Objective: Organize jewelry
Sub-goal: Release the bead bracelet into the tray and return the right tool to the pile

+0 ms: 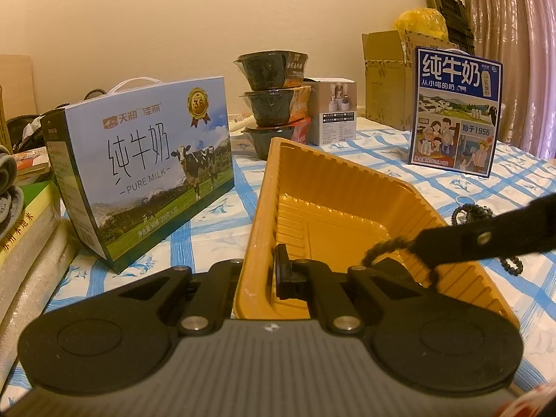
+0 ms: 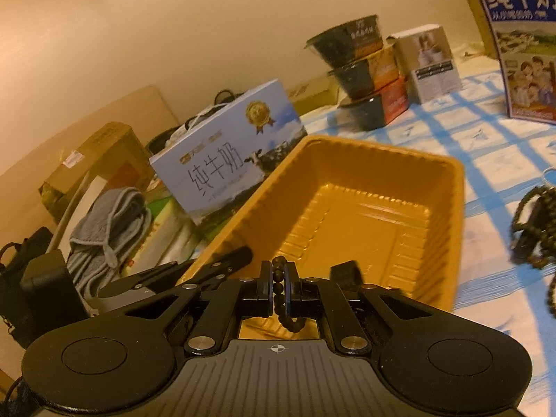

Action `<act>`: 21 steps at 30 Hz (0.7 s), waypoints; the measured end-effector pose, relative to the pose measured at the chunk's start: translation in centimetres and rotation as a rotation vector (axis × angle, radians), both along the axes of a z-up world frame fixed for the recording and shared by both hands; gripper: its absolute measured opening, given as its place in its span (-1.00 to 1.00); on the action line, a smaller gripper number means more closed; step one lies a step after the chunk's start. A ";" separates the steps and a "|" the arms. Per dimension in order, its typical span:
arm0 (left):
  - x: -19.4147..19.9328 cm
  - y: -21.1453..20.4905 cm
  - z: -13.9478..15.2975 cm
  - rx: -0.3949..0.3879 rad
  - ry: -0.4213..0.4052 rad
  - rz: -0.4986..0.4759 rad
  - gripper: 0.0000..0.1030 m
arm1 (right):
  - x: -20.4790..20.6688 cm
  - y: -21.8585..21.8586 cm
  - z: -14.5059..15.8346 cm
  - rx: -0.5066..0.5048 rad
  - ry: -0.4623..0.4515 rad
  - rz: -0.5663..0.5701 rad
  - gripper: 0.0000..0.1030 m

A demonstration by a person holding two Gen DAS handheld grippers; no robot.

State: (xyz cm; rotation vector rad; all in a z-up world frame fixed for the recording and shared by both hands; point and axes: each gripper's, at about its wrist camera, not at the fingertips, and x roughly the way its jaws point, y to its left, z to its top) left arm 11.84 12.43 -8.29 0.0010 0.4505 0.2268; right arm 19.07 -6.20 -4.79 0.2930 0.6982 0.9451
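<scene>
The right gripper [image 2: 278, 286] is clamped on a strand of dark beads [image 2: 278, 290], which runs up between its pads and loops below them, poised over the near rim of a golden plastic tray [image 2: 382, 229]. The left gripper [image 1: 259, 278] pinches the tray's near wall, one finger inside and one outside; in that view the right gripper's black finger reaches in from 3 o'clock with the beaded strand [image 1: 382, 248] hanging over the tray's right-hand wall. The tray sits on a tabletop [image 1: 215, 229] covered in a blue-and-white checked cloth. More dark beaded jewelry [image 2: 535, 222] lies in a heap on the cloth at 3 o'clock of the tray, just beside it. A pale blue milk carton case [image 1: 149, 166] printed with a cow stands at 10 o'clock, three stacked black bowls [image 1: 271, 100] at 12 o'clock, a small white product box [image 1: 335, 111] just right of them, and a dark blue milk box [image 1: 455, 111] at 2 o'clock. A folded grey cloth [image 2: 107, 229] rests at 9 o'clock in the right wrist view.
</scene>
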 end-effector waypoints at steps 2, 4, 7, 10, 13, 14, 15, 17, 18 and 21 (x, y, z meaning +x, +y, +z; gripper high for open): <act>0.0 0.0 0.0 -0.002 0.000 0.001 -0.90 | 0.1 0.6 -0.3 -0.004 0.007 0.011 -0.88; 0.0 0.0 0.0 0.000 0.001 0.001 -0.90 | 0.1 0.9 -0.6 -0.002 0.019 0.004 -0.88; 0.0 -0.1 0.0 0.000 0.002 0.001 -0.90 | 0.2 0.9 -0.7 0.003 0.032 0.006 -0.86; 0.0 0.0 0.0 0.001 0.002 0.000 -0.90 | -0.1 0.7 -0.5 0.000 0.016 0.008 -0.76; 0.0 0.0 -0.1 0.001 0.004 0.001 -0.90 | -0.3 0.1 -0.2 0.004 0.005 -0.005 -0.43; 0.1 0.0 -0.1 0.001 0.005 0.000 -0.90 | -0.3 -0.3 -0.1 0.010 0.003 -0.014 -0.27; 0.1 0.0 -0.1 0.002 0.005 0.001 -0.90 | -0.4 -0.8 0.0 0.015 0.000 -0.025 -0.20; 0.1 0.0 -0.1 0.002 0.005 0.002 -0.90 | -0.5 -1.8 0.1 0.019 -0.002 -0.047 -0.17; 0.1 0.0 -0.1 0.001 0.004 0.001 -0.90 | -0.5 -2.4 0.0 0.016 0.003 -0.060 -0.16; 0.1 0.0 -0.1 0.002 0.005 0.001 -0.90 | -0.4 -4.1 -0.1 0.007 0.016 -0.101 -0.15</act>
